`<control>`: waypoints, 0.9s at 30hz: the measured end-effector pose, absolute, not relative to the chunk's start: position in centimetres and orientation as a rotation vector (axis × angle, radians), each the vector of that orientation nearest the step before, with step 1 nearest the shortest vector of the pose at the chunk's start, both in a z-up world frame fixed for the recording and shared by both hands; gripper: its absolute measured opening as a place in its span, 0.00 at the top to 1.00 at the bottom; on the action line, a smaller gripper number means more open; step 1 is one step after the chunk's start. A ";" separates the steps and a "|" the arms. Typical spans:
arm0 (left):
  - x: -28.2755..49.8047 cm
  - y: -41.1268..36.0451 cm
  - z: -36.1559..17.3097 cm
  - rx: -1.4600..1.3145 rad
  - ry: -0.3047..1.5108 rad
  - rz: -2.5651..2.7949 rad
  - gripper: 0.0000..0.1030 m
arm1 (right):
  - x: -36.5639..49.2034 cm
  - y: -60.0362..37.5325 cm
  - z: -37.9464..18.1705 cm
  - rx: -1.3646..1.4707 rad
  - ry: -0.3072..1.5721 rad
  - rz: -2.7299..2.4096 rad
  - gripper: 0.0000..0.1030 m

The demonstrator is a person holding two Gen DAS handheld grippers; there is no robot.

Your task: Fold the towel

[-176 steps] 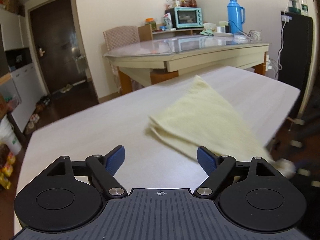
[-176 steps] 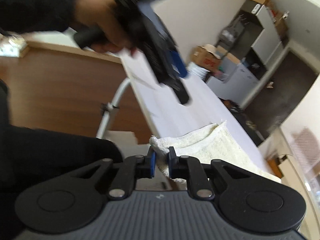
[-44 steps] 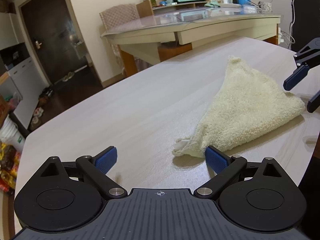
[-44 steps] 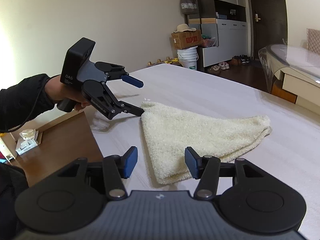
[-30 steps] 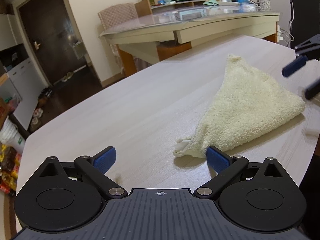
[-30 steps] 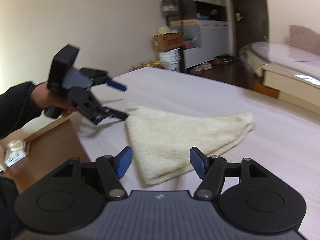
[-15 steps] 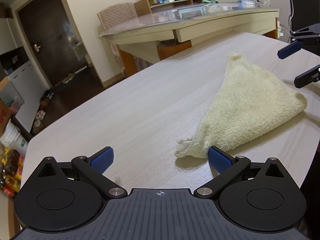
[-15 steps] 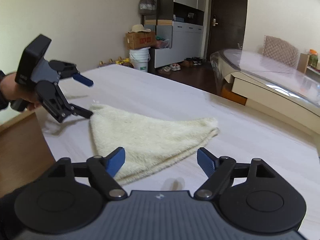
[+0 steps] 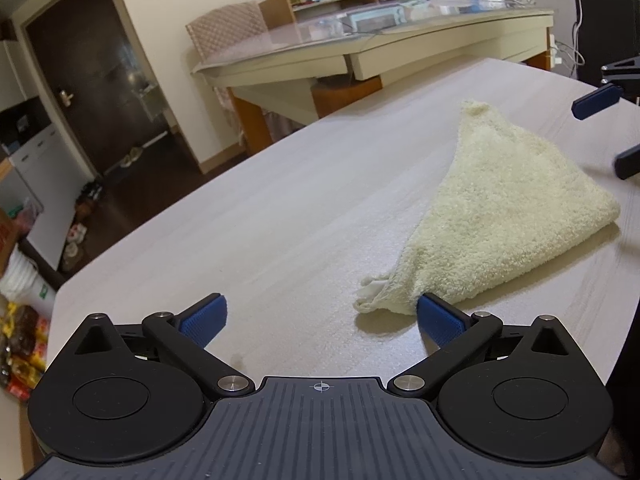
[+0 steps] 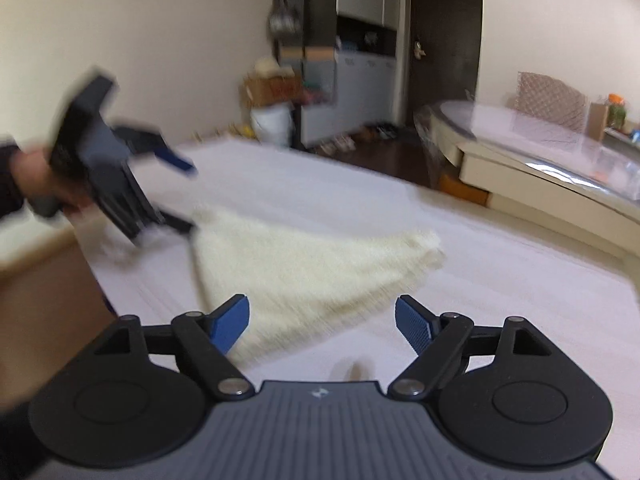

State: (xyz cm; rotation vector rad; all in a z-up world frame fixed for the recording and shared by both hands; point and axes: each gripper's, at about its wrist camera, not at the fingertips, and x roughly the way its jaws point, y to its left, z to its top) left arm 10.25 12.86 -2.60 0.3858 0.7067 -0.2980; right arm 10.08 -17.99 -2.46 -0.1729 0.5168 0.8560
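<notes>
Cream towel lies folded in a triangle on the table, near its edge. Your left gripper and right gripper are both released, empty; the right's jaws have just been opening.

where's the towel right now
The towel lies folded in a triangle on the pale table, right of centre in the left wrist view, its nearest corner just ahead of the left claw.

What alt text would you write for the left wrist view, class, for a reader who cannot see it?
A cream towel, folded into a rough triangle, lies on a pale wooden table. The left gripper hangs open just short of the towel's near corner, and the right gripper, also open, shows at the right edge.
</notes>
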 end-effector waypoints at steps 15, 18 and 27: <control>12.2 14.0 -2.1 0.290 0.686 -0.218 0.00 | 9.9 -14.7 -4.7 -0.202 0.586 0.892 0.23; 13.0 13.6 -2.1 0.332 0.695 -0.230 0.00 | 9.5 -14.6 -4.9 -0.184 0.597 0.895 0.20; 14.9 13.6 -1.9 0.435 0.691 -0.255 0.00 | 8.3 -14.1 -4.7 -0.123 0.650 0.928 0.14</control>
